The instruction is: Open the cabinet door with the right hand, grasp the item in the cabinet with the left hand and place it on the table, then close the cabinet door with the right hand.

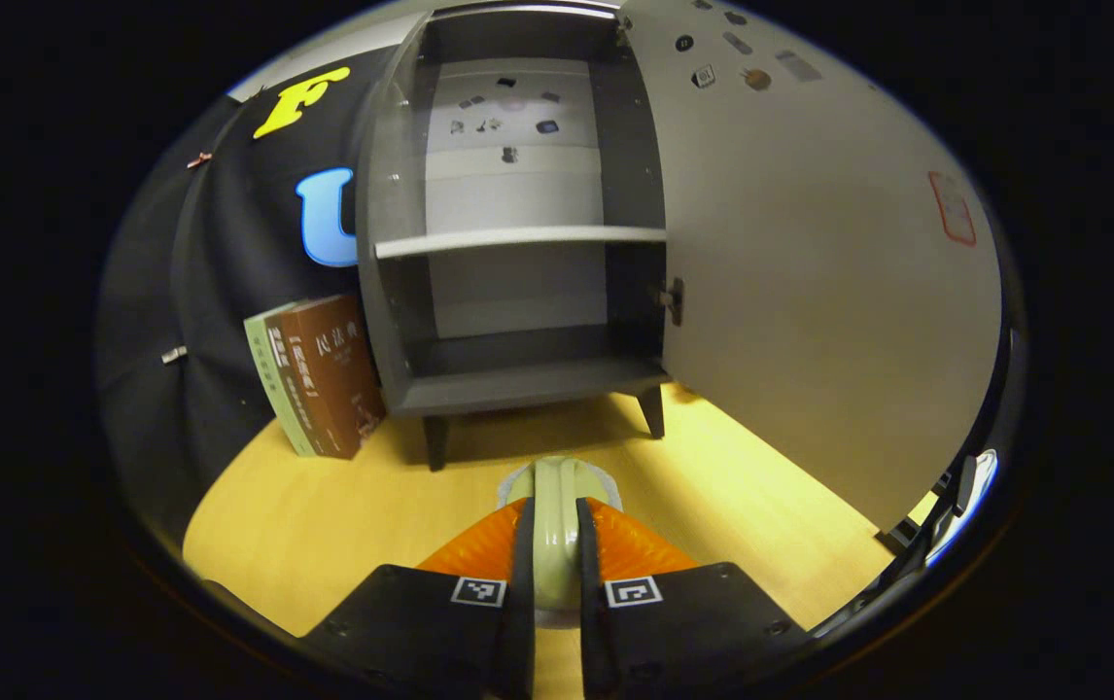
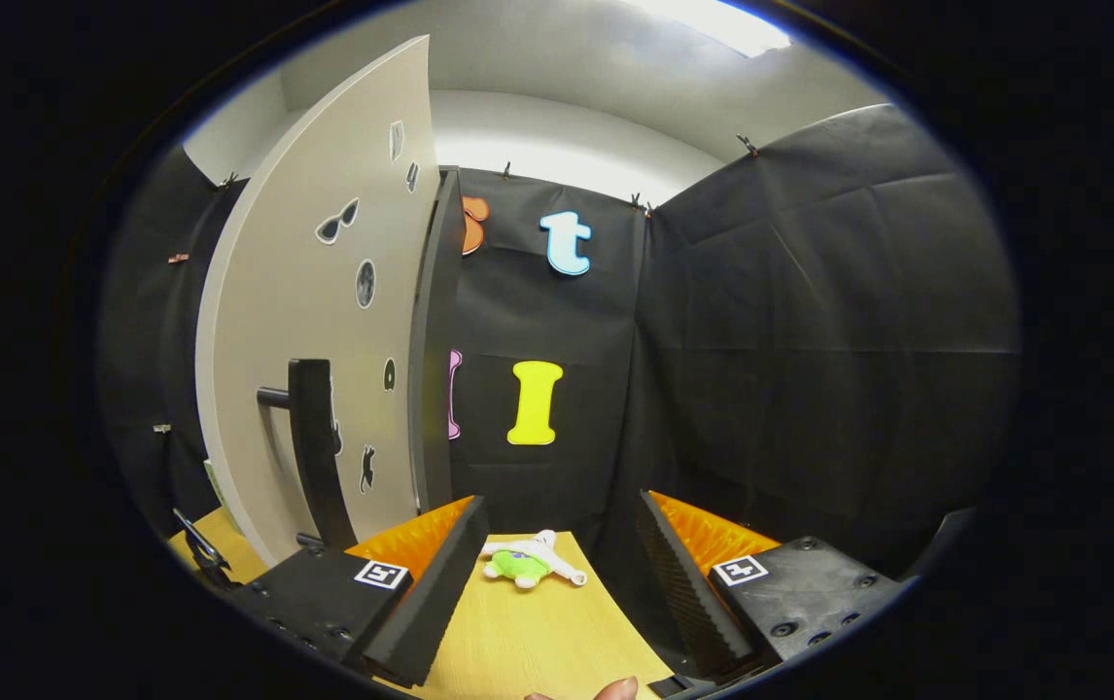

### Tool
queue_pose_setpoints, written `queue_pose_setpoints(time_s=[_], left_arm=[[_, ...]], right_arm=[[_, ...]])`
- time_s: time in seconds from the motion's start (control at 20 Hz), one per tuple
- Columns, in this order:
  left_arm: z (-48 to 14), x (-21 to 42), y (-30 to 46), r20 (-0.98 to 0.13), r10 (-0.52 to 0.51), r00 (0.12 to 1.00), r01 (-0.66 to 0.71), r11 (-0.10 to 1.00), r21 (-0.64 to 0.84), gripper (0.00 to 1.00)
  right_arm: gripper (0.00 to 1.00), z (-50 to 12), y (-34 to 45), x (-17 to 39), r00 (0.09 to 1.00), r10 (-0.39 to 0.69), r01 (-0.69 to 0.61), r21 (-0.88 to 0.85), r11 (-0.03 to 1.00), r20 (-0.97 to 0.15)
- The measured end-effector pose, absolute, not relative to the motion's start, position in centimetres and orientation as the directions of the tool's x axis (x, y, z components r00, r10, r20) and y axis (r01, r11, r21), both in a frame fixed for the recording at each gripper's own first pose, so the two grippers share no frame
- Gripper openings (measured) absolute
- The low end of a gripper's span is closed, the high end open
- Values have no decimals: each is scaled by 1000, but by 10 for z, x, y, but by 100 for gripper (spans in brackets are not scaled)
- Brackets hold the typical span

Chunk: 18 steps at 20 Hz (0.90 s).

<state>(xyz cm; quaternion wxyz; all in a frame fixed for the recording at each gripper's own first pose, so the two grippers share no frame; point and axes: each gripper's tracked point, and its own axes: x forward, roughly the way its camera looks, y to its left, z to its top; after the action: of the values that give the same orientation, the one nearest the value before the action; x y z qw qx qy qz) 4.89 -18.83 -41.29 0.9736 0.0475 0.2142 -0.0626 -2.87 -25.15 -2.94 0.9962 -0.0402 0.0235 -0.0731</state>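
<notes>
The left gripper point(image 1: 554, 544) is clamped on a pale green, smooth rounded item point(image 1: 557, 506), just in front of the open grey wooden cabinet point(image 1: 518, 292). The right gripper point(image 2: 557, 574) gapes wide beside the cabinet's door point(image 2: 324, 321).

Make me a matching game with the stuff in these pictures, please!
Things:
1. cabinet door
2. books
3. pale green item
4. small plush toy

States:
A. leaning beside the cabinet
B. lying on the table, untouched
C. swung open
D. clamped in the left gripper

Pairs: 1-C, 2-A, 3-D, 4-B
</notes>
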Motion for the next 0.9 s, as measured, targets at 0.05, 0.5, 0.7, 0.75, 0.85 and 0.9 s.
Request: queue_pose_setpoints(time_s=[0.05,0.5,0.7,0.75,0.85,0.9], left_arm=[[-427,48,-191,-443,-102,891,143,988,60,23],[-505,42,-192,-536,-74,841,96,995,13,24],[-508,40,-184,-548,-65,834,85,996,11,37],[-505,38,-185,-543,-68,837,88,996,11,54],[-503,36,-189,-544,-99,833,106,994,-18,72],[-498,35,-190,-540,-107,835,111,993,-25,79]], right_arm=[[98,-29,-251,-26,989,-142,138,-94,986,-42],[98,-32,-251,-7,991,-118,110,-112,988,-68],[98,-34,-254,-5,990,-122,113,-114,987,-71],[98,-33,-254,-5,990,-123,115,-112,987,-70],[98,-31,-253,-7,990,-125,117,-115,986,-62],[98,-29,-252,-8,991,-124,117,-114,987,-58]])
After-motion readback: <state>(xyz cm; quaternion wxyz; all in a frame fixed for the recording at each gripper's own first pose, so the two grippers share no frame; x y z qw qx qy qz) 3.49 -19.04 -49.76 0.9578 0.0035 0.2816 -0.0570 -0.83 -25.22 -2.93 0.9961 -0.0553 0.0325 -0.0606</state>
